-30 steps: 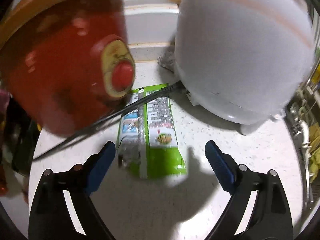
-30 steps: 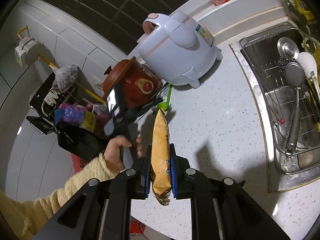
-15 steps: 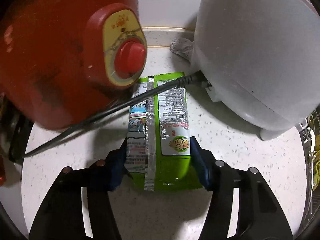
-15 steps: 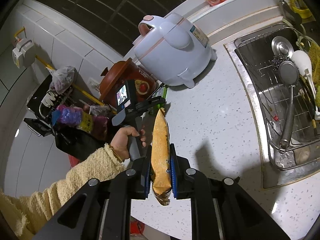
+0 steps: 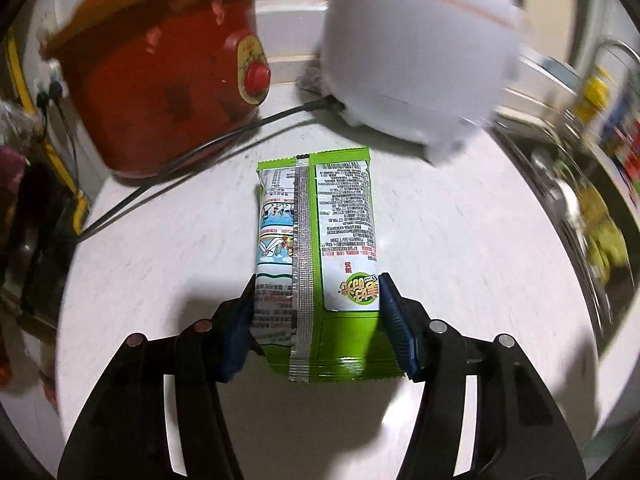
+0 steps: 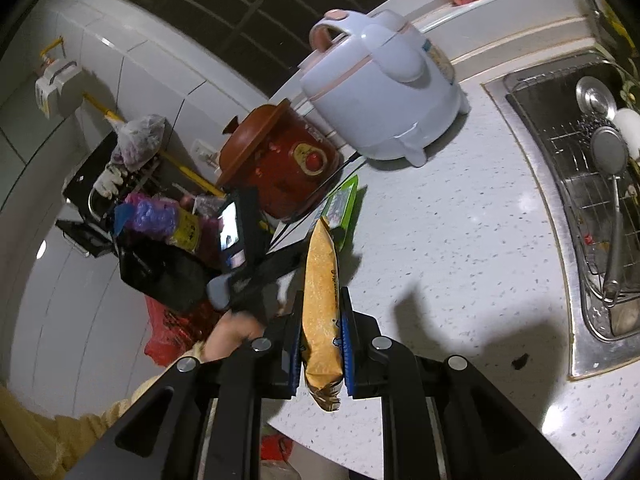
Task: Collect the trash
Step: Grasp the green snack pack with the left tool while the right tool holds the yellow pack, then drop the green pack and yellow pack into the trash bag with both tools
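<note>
My left gripper (image 5: 318,312) is shut on a green snack packet (image 5: 316,240), printed back facing up, and holds its near end over the white speckled counter (image 5: 460,240). The packet (image 6: 342,204) also shows in the right wrist view, beside the left gripper's body. My right gripper (image 6: 322,344) is shut on an orange-yellow snack bag (image 6: 320,292), held upright on its edge above the counter's front left corner.
A red-brown slow cooker (image 5: 168,64) and a white rice cooker (image 5: 416,48) stand at the back, with a black cord (image 5: 208,148) on the counter between them. A sink (image 6: 592,200) with a wire rack and ladles lies to the right. A small dark scrap (image 6: 520,361) lies near the sink's front corner.
My left gripper closed on the green packet, pulled it out from under the cord and drew it back away from the cookers. The right gripper kept hold of its orange bag.
</note>
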Tool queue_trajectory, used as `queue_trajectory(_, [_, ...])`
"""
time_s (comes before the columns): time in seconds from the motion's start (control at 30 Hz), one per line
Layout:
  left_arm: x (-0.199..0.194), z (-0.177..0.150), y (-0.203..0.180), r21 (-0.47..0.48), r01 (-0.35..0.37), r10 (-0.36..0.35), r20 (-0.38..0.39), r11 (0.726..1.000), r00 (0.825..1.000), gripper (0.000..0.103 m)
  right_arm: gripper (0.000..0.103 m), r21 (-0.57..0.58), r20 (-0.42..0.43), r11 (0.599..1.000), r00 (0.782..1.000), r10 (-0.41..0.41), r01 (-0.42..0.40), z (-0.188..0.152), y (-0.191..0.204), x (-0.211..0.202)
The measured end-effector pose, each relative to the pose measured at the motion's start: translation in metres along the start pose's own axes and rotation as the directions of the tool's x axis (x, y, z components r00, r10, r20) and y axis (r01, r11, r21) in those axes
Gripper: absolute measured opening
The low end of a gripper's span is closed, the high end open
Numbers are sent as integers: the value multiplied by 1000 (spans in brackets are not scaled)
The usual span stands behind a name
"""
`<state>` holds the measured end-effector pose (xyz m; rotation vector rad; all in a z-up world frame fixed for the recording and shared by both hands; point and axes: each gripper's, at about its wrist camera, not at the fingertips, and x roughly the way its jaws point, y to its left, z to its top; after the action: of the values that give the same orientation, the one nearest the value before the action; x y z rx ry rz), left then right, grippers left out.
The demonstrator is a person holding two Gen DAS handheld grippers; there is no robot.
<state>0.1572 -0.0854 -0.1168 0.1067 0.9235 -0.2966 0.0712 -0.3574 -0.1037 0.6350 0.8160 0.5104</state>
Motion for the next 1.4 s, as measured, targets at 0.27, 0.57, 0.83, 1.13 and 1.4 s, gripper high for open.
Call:
queue_trajectory(0.27, [-101, -106, 4, 87, 97, -87, -104, 992, 991, 56, 16, -116, -109, 993, 994, -25, 12, -49, 39, -8])
queue_trajectory(0.57, [-115, -254, -2, 100, 219, -167, -379, 971, 910, 57, 16, -127, -380, 991, 925, -19, -32, -166, 81, 7])
queue_trajectory(0.83, [-5, -336, 4, 69, 227, -170, -465, 971, 869, 56, 16, -101, -502, 985, 848, -170, 138, -256, 19, 75])
queue_trajectory(1.13, [153, -417, -3, 2, 137, -101, -664, 991, 741, 78, 58, -112, -583, 904, 710, -396, 412, -341, -124, 188])
queue_trajectory(1.4, [162, -415, 9, -19, 70, -65, -677, 997, 733, 79, 60, -120, -604, 862, 653, -457, 492, -353, -151, 207])
